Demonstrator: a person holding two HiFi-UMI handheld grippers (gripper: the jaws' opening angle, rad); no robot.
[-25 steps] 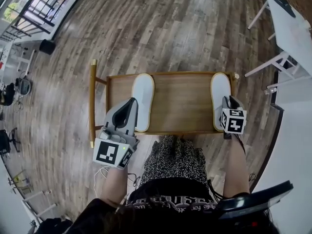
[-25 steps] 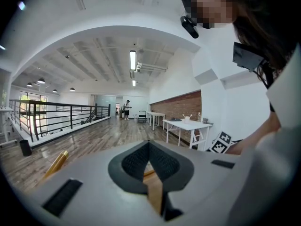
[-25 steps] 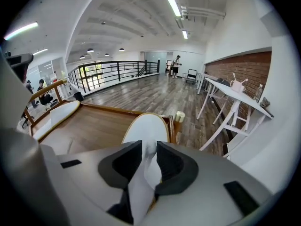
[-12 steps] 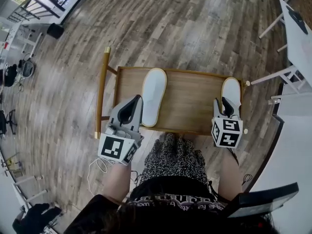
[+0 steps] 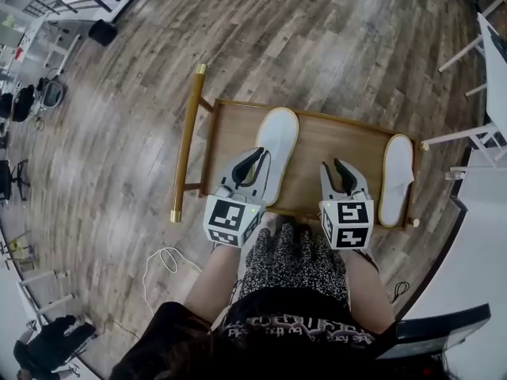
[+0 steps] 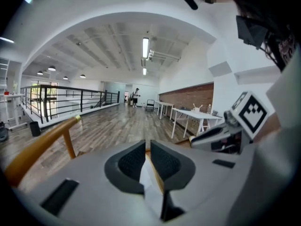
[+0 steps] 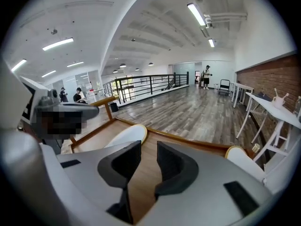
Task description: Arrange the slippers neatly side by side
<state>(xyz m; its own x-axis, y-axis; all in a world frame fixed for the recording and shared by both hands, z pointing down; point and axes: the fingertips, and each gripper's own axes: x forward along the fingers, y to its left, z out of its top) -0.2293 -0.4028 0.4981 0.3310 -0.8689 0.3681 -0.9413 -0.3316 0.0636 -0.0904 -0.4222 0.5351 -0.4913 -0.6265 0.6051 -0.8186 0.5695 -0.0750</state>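
Note:
Two white slippers lie apart on a low wooden cart (image 5: 317, 145). The left slipper (image 5: 277, 150) is near the middle and the right slipper (image 5: 396, 179) is at the right end. My left gripper (image 5: 253, 163) is at the left slipper's heel. Its jaws have just been opening a little, and the slipper's white edge (image 6: 149, 185) still fills the narrow gap between its pads. My right gripper (image 5: 337, 171) hovers over bare wood between the slippers. Its jaws have been opening and stand open (image 7: 146, 149) with nothing between them. Beyond them are the left slipper (image 7: 128, 134) and the right slipper (image 7: 244, 163).
The cart has a raised rim and a wooden handle bar (image 5: 186, 145) on its left side. A white cable (image 5: 162, 260) lies on the plank floor near my left arm. White table legs (image 5: 463, 133) stand just right of the cart. My patterned lap (image 5: 293, 264) is at its near edge.
My right gripper left the right slipper and swung left to the middle of the cart, jaws wider. My left gripper sank lower at the left slipper's heel.

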